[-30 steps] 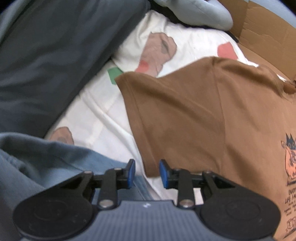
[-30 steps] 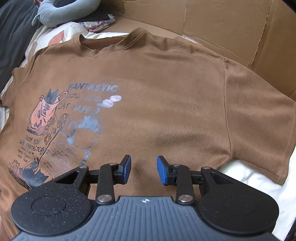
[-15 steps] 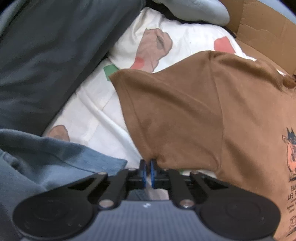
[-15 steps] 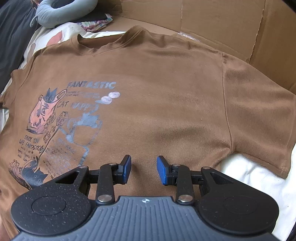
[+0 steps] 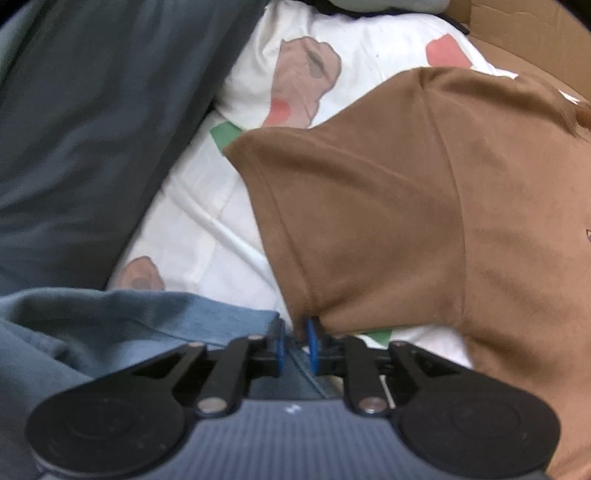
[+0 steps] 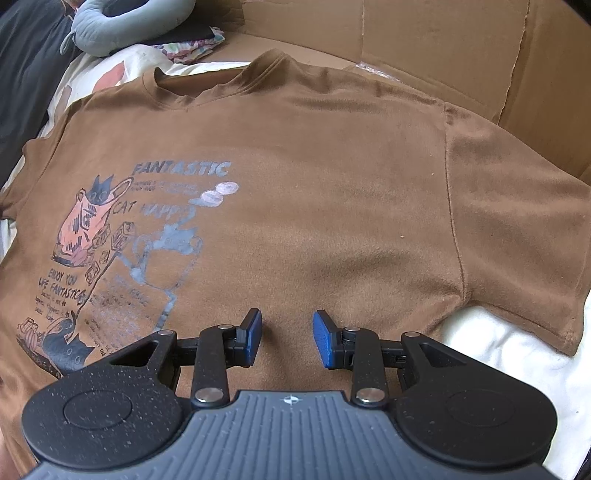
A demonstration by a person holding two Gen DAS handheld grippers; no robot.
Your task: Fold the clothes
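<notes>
Left gripper (image 5: 294,341): nearly shut, blue pads pinching the near corner of the left sleeve (image 5: 354,229) of the brown T-shirt (image 6: 295,206), with a narrow gap between the pads; hold probably meant for carrying that sleeve across the body in a fold, though a late smoothing tug would fit as well. Right gripper (image 6: 287,338): wide open, holding nothing, hovering low over the near middle of the shirt front, likely placed to press or take the cloth. Shirt itself: spread flat, print up, collar far, both sleeves out, on a white patterned sheet (image 5: 207,221). Outward: blue garment (image 5: 110,317) near left, dark fabric (image 5: 92,129) far left, grey neck pillow (image 6: 129,22) and cardboard (image 6: 443,48) at the far side.
</notes>
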